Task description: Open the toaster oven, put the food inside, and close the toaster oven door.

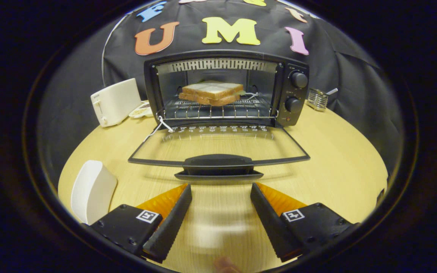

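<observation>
We see the toaster oven [226, 89] at the back edge of the wooden table [340, 170], its glass door [218, 146] dropped fully open and lying flat toward us. The sandwich [211, 93] already sits on the wire rack [214, 110] inside the oven, so we judge opening and loading done; only closing the door is left. The gripper [221, 193] hovers low over the table, fingers spread wide and holding nothing, with the door handle [218, 163] just ahead of the fingertips, not touching. A white pop-up toaster [114, 101] stands left of the oven near the back edge, a small metal rack [318, 99] to its right, and a white plate [91, 189] near the front left edge beside the left finger.
</observation>
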`<state>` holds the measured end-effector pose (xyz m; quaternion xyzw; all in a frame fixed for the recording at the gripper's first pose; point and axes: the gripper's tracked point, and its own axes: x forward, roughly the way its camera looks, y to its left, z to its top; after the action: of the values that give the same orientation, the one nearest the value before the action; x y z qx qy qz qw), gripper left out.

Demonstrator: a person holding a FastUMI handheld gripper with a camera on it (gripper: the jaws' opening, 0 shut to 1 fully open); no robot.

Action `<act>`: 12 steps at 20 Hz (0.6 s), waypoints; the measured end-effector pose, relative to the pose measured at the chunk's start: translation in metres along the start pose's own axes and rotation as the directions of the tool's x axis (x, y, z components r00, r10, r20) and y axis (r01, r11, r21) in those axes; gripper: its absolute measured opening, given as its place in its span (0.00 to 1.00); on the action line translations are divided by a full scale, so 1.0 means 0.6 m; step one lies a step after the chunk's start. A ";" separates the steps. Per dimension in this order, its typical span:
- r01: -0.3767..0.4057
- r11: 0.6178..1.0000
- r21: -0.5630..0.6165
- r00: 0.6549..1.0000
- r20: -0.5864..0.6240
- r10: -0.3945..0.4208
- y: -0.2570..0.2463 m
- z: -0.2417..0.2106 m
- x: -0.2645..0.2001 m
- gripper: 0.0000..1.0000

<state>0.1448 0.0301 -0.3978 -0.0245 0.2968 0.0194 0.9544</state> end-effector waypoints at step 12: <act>-0.018 0.998 0.054 0.999 0.028 0.016 0.003 0.025 -0.012 1.00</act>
<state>0.1471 0.0327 -0.3814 0.0043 0.2841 0.0198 0.9586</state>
